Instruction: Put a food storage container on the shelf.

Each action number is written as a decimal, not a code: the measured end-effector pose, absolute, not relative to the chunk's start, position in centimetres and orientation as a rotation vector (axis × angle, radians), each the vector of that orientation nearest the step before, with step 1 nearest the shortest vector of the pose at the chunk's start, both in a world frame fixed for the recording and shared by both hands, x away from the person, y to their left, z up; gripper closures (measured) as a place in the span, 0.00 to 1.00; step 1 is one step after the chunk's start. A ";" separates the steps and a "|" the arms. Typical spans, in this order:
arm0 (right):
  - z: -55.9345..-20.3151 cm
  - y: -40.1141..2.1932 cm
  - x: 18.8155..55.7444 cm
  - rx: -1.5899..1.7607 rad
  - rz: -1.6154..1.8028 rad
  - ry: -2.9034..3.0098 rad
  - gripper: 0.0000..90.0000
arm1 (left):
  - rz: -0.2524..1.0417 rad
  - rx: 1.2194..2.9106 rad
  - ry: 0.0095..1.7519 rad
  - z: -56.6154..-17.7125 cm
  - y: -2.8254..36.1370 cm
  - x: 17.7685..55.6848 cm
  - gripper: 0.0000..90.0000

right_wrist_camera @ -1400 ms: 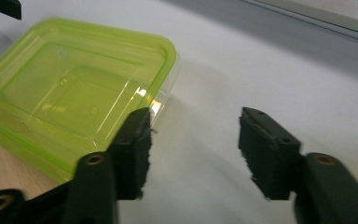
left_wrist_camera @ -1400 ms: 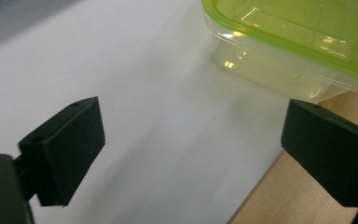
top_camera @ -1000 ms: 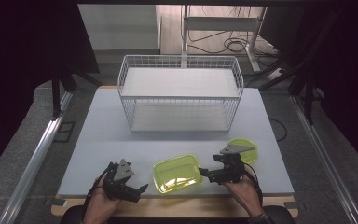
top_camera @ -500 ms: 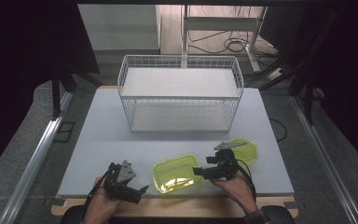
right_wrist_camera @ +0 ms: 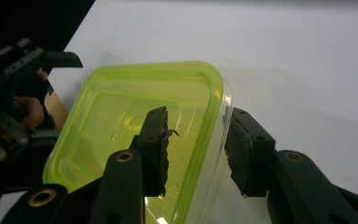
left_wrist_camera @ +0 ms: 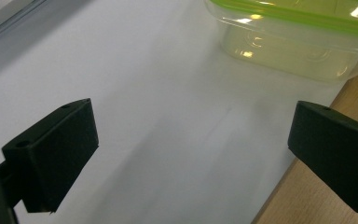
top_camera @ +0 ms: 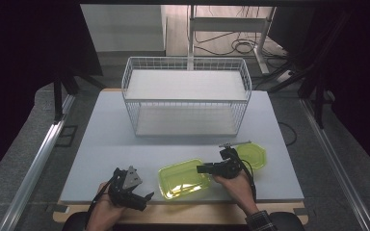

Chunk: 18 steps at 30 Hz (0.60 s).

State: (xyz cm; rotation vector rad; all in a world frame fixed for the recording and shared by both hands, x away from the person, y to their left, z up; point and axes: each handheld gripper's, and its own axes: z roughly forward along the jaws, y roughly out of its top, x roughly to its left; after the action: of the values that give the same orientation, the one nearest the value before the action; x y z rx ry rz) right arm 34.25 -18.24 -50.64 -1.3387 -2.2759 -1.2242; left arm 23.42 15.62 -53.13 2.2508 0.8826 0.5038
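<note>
Jaws of the right gripper have just been closing astride the tub rim, seemingly to lift it. Left gripper rests agape, empty, near the table edge.

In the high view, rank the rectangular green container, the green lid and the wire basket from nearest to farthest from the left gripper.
From the left gripper:
1. Rectangular green container, just beside it at the front edge.
2. Green lid, beyond the right gripper.
3. Wire basket, at the table's back.
</note>
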 end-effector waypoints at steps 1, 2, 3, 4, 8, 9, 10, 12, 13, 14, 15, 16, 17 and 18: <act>-50.7 -18.3 34.4 -1.346 -1.221 -2.255 0.70 | 0.505 2.252 0.880 -53.1 15.6 23.4 0.02; -50.8 -18.4 34.5 -1.357 -1.219 -2.231 0.76 | 0.506 2.253 0.878 -53.1 15.6 23.4 0.02; -50.8 -18.4 34.6 -1.372 -1.206 -2.232 0.78 | 0.507 2.254 0.876 -53.1 15.6 23.4 0.02; -50.9 -18.5 34.7 -1.377 -1.204 -2.222 0.80 | 0.507 2.254 0.876 -53.1 15.6 23.4 0.02; -50.9 -18.6 34.7 -1.384 -1.195 -2.188 0.85 | 0.515 2.261 0.871 -53.1 15.6 23.3 0.02; -50.9 -18.7 34.7 -1.381 -1.194 -2.162 0.87 | 0.517 2.262 0.870 -53.1 15.6 23.3 0.02; -50.9 -18.8 34.8 -1.375 -1.199 -2.129 0.88 | 0.519 2.264 0.870 -53.1 15.6 23.3 0.02; -50.9 -18.7 34.8 -1.361 -1.202 -2.102 0.89 | 0.522 2.262 0.871 -53.1 15.6 23.3 0.02; -50.8 -18.6 34.7 -1.359 -1.197 -2.116 0.89 | 0.523 2.261 0.873 -53.1 15.6 23.3 0.02; -50.7 -18.5 34.6 -1.359 -1.198 -2.127 0.89 | 0.525 2.264 0.871 -53.1 15.7 23.3 0.02; -50.6 -18.5 34.6 -1.355 -1.204 -2.128 0.89 | 0.527 2.263 0.873 -53.1 15.7 23.3 0.02; -50.5 -18.5 34.5 -1.353 -1.205 -2.128 0.89 | 0.529 2.263 0.874 -53.1 15.7 23.3 0.02; -50.4 -18.5 34.5 -1.356 -1.211 -2.127 0.89 | 0.530 2.262 0.876 -53.0 15.8 23.3 0.02; -50.2 -18.6 34.4 -1.355 -1.218 -2.123 0.89 | 0.531 2.260 0.879 -53.0 15.8 23.3 0.02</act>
State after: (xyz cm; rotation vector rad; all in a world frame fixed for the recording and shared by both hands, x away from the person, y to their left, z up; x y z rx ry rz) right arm 34.44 -18.57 -50.24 -1.3549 -2.1233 -1.2181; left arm 23.32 15.82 -53.03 2.2600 0.8794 0.5308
